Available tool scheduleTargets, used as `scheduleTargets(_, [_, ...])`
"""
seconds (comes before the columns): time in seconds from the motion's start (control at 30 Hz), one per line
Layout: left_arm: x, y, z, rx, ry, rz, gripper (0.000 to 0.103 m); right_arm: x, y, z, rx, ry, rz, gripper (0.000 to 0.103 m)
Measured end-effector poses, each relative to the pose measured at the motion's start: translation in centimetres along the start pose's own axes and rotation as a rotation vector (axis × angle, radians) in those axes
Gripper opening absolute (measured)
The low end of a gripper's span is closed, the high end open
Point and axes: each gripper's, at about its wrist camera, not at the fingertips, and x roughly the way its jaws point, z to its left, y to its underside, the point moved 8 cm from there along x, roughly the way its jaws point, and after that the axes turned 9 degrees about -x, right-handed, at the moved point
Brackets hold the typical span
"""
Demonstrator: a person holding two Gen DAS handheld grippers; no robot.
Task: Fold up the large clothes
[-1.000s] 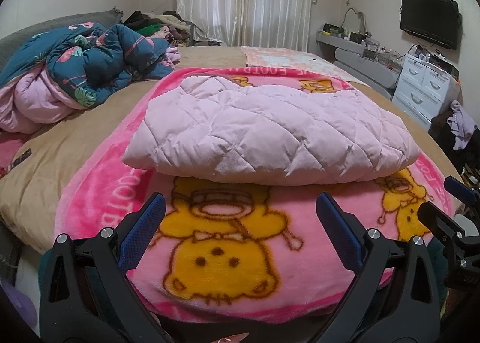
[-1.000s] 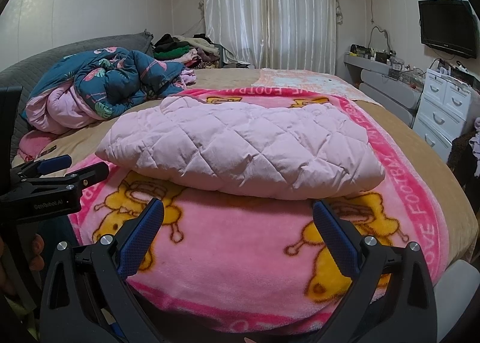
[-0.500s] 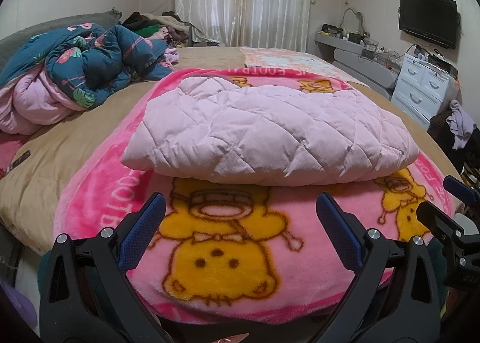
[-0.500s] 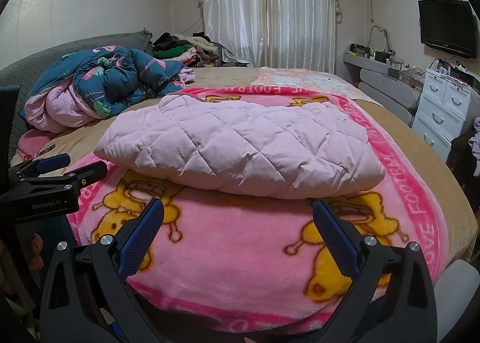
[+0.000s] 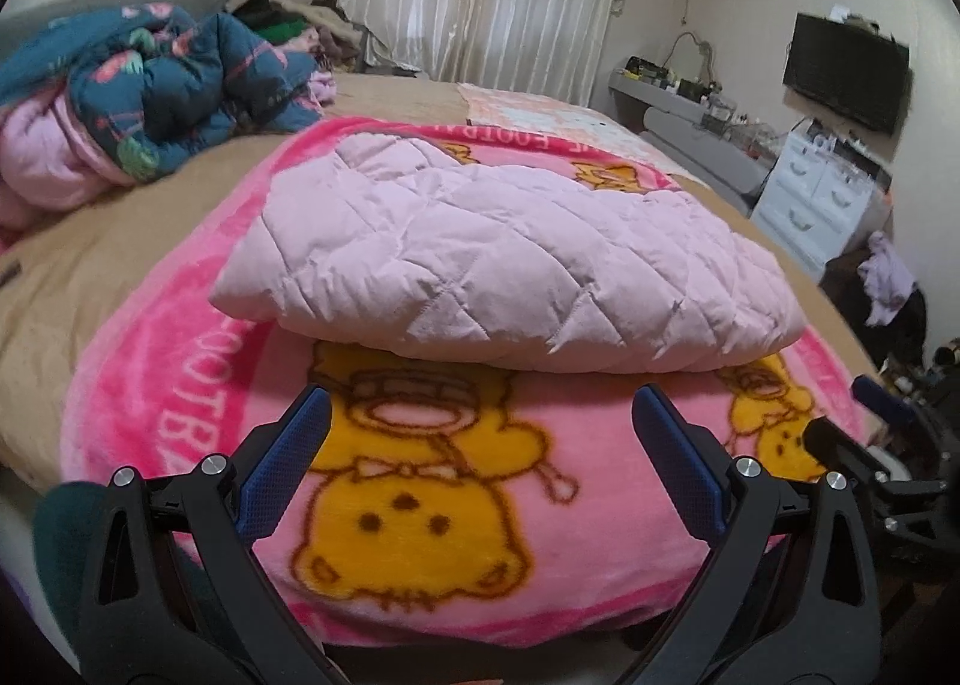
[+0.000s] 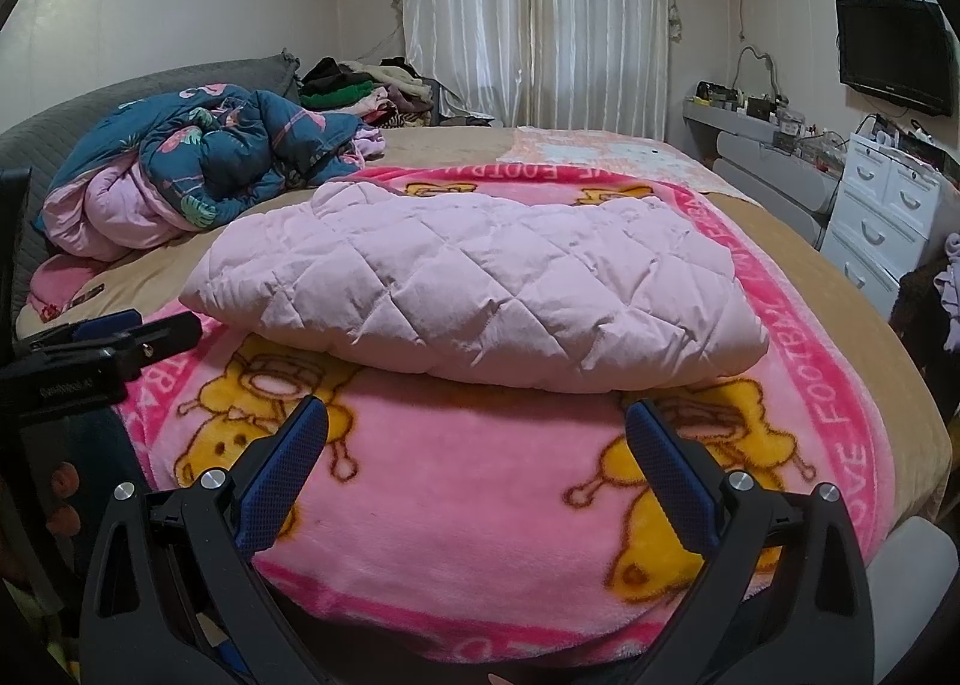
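Note:
A pale pink quilted garment [image 5: 504, 271] lies folded in a thick rectangle on a pink cartoon blanket [image 5: 420, 505] on the bed; it also shows in the right wrist view [image 6: 480, 295]. My left gripper [image 5: 480, 415] is open and empty, just short of the garment's near edge. My right gripper [image 6: 474, 427] is open and empty, also just in front of the near edge. Each gripper shows at the side of the other's view: the right one [image 5: 870, 433] and the left one [image 6: 102, 343].
A crumpled teal and pink duvet [image 6: 198, 169] lies at the left of the bed, with a pile of clothes [image 6: 354, 85] behind it. White drawers [image 6: 882, 217], a desk and a wall TV [image 6: 894, 55] stand at the right. The bed edge is just below the grippers.
The left wrist view has tilted and shifted a little to the left. The garment and the right gripper have hardly moved.

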Motion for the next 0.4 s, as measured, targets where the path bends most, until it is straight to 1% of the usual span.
scheduleTargets(0.1, [0.3, -0.6, 1.1, -0.016, -0.026, -0.009, 0.094, 0.2, 0.1, -0.8, 0.026, 0.007, 0.001, 0.099])
scheduleTargets(0.17, [1.0, -1.2, 2.9, -0.046, -0.074, -0.003, 0.094, 0.0, 0.2, -2.2, 0.056, 0.03, -0.009, 0.099])
scheduleTargets(0.2, [1.4, -1.6, 4.1, -0.061, -0.103, 0.003, 0.094, 0.0, 0.4, -3.6, 0.088, 0.05, -0.012, 0.099])
scheduleTargets(0.27, [2.6, -3.0, 7.8, -0.102, -0.18, 0.017, 0.094, -0.3, 1.0, -7.0, 0.159, 0.097, -0.014, 0.099])
scheduleTargets(0.3, [3.3, -3.9, 10.1, -0.123, -0.225, 0.024, 0.094, -0.4, 1.8, -9.9, 0.213, 0.151, -0.01, 0.099])
scheduleTargets(0.33, [3.9, -5.1, 13.1, -0.152, -0.287, 0.021, 0.094, -0.6, 2.9, -13.3, 0.26, 0.22, 0.003, 0.099])
scheduleTargets(0.37, [4.3, -6.3, 15.9, -0.172, -0.348, 0.013, 0.094, -0.8, 4.5, -17.1, 0.32, 0.296, 0.027, 0.099])
scheduleTargets(0.4, [4.6, -7.4, 18.0, -0.177, -0.394, 0.005, 0.094, -1.1, 6.0, -20.4, 0.373, 0.362, 0.046, 0.099])
